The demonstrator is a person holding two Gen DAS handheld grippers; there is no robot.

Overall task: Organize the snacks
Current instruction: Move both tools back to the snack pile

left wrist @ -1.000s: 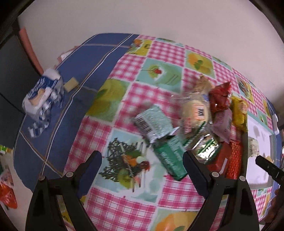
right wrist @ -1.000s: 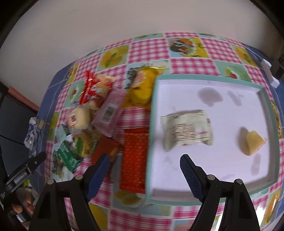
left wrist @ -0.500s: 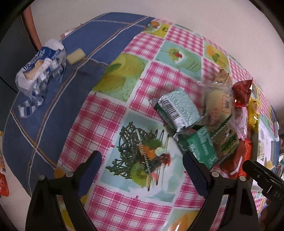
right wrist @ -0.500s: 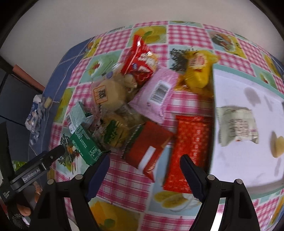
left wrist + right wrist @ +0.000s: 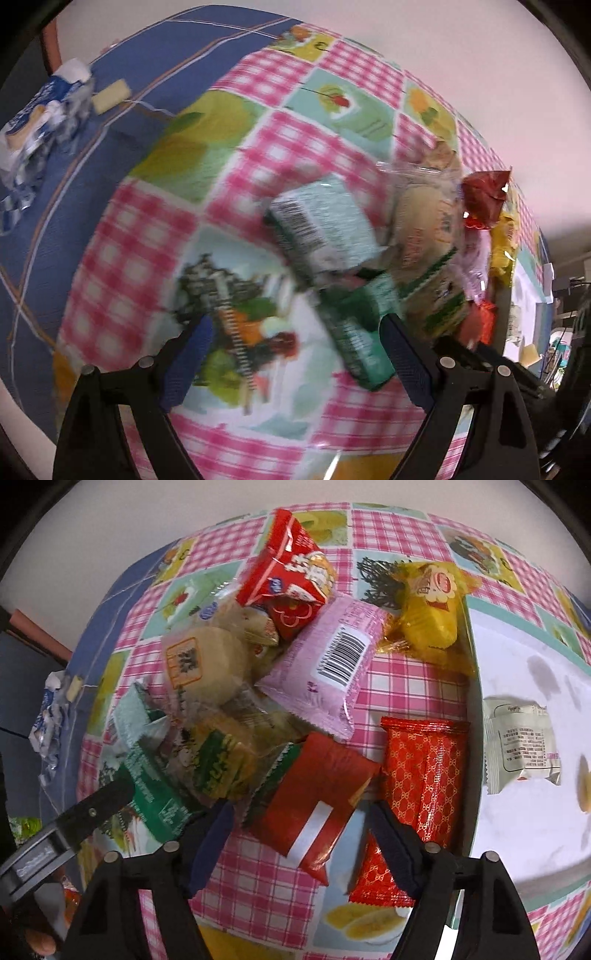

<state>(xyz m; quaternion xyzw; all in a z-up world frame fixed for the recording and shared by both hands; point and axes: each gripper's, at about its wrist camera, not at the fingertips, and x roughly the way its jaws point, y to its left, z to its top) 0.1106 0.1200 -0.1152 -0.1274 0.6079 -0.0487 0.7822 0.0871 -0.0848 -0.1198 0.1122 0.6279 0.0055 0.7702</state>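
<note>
A pile of snack packets lies on the checked tablecloth [image 5: 406,686]. My right gripper [image 5: 299,812] hangs low over it, its jaws closing around a red packet with a white stripe [image 5: 314,805]; the pads stand just clear of it. Beside that lie an orange-red patterned packet [image 5: 424,775], a pink packet [image 5: 332,672], a yellow one [image 5: 432,620] and a red bag [image 5: 291,576]. My left gripper [image 5: 295,332] is open above the cloth. A dark green packet [image 5: 354,339] lies by its right finger [image 5: 402,354], a pale green one [image 5: 321,225] beyond.
A white tray with a teal rim [image 5: 471,672] lies right of the pile and holds a white packet [image 5: 521,738]. On the blue cloth at the left lie a blue-white wrapper [image 5: 40,118] and a small beige block [image 5: 110,96]. A pale wall runs behind the table.
My right gripper has moved left from over the tray to the pile, come down, and its jaws have narrowed. My left gripper has sunk closer to the green packets.
</note>
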